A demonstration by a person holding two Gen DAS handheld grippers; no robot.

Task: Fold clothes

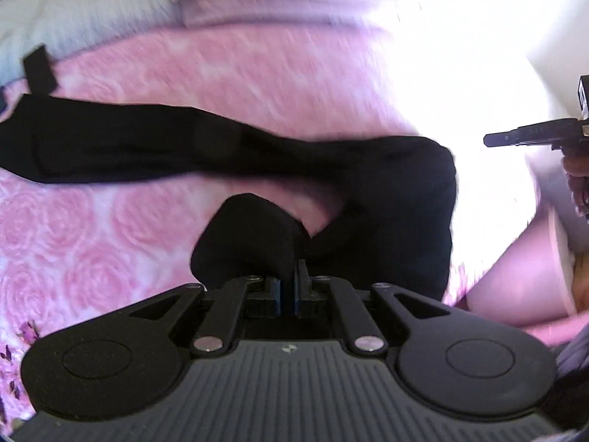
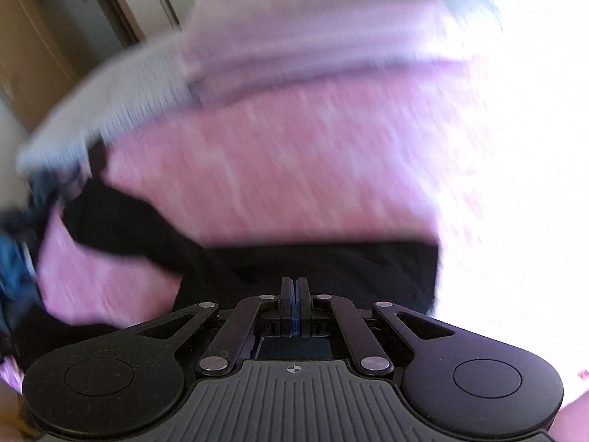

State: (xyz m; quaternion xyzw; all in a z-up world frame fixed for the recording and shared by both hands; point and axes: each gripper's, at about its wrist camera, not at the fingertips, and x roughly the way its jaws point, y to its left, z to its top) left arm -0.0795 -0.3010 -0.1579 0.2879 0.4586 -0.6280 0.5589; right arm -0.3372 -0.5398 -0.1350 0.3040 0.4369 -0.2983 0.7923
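1. Black garment (image 1: 206,147) lies stretched across the pink rose-patterned bed cover (image 1: 257,70) (both views motion-blurred).
2. Left hand-held gripper (image 1: 294,276): jaws clenched on a raised fold of the garment.
3. Right hand-held gripper (image 2: 293,291): jaws closed together over the garment's edge; cannot tell if cloth is caught between them.
4. Blue cloth (image 2: 18,258) lies at the far left, beside the garment.

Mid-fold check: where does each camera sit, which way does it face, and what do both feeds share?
Left wrist: on the left tongs, looking along them at the black garment they pinch; the right tongs and a hand show at the edge.
Right wrist: on the right tongs, shut, facing blurred bedding.
Shared: black garment, pink bedspread.
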